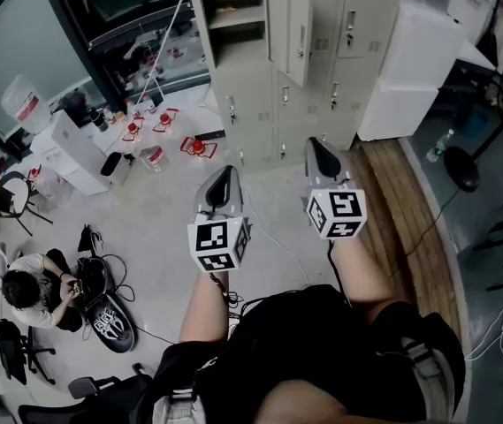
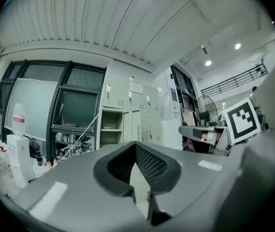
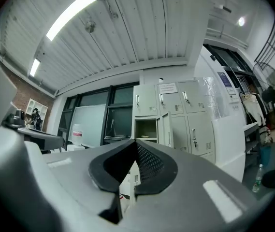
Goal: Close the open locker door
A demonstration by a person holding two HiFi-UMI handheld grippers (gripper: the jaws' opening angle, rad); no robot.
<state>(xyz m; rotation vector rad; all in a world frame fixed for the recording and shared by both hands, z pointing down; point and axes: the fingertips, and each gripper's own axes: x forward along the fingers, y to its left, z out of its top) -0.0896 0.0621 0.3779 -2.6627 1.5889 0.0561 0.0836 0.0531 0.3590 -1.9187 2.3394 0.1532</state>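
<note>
While we stand well back from the bank of pale grey metal lockers [image 1: 357, 34], its narrow grey upper door [image 1: 298, 34] hangs ajar beside the open shelved compartment [image 1: 238, 16]. Our left gripper [image 1: 226, 179] and right gripper [image 1: 322, 153] are both clenched on nothing. Walking in, we could snag the dark looped floor cables [image 1: 233, 301]. Pushing with closed tips, we might skid off the door's edge or slam it so it rebounds.

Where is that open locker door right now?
In the head view it's top centre: the open door hangs out from the grey lockers, right of the open compartment.
</note>
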